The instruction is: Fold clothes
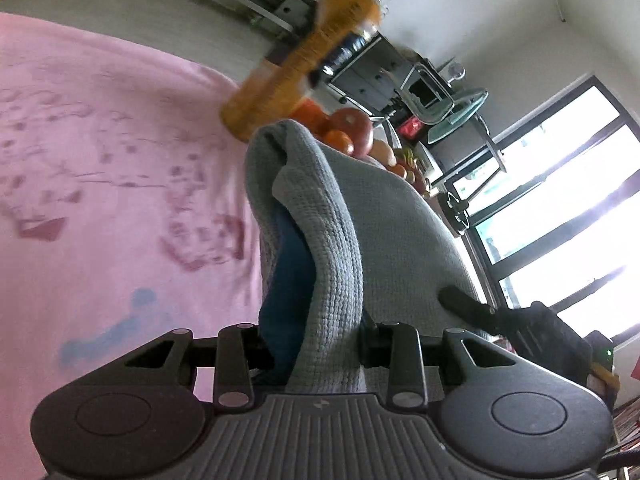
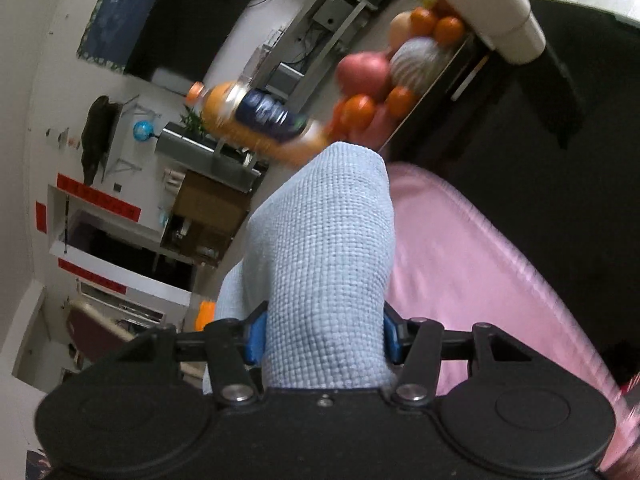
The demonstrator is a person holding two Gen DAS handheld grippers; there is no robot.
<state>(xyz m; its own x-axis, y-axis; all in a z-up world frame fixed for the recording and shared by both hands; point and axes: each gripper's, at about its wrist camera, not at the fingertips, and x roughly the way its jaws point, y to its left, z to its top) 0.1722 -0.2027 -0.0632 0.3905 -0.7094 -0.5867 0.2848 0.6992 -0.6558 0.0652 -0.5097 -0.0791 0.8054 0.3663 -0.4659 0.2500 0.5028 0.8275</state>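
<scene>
Grey knitted cloth (image 1: 332, 240) fills the middle of both views, and it has a bumpy waffle weave. In the left wrist view the left tongs (image 1: 316, 344) are pinching a thick fold of it, with a dark blue part (image 1: 286, 280) showing inside the fold. The cloth stands up out of the tongs like a soft hill and bends over at the top. In the right wrist view the right tongs (image 2: 324, 340) are pinching another bunch of the same cloth (image 2: 324, 256) between blue pads (image 2: 256, 336), and the bunch looks pale and fat. So the cloth is lifted up, held at two spots, and hangs above a pink sheet (image 1: 100, 160) with faded dark red marks and a blue smudge. The pink sheet lies flat and wide to the left of the cloth in the left view, so there is lots of open room there. In the right view the rounded edge of the pink sheet (image 2: 480, 240) runs along the right side, with dark space past it. Farther off, near the top of the cloth, lies an orange drink bottle (image 2: 256, 120) with a dark blue label, looking blurry. Beside it is a pile of fruit (image 2: 380, 92), oranges and a red apple. Far away are shelves, a chair and bright windows (image 1: 560, 200).
</scene>
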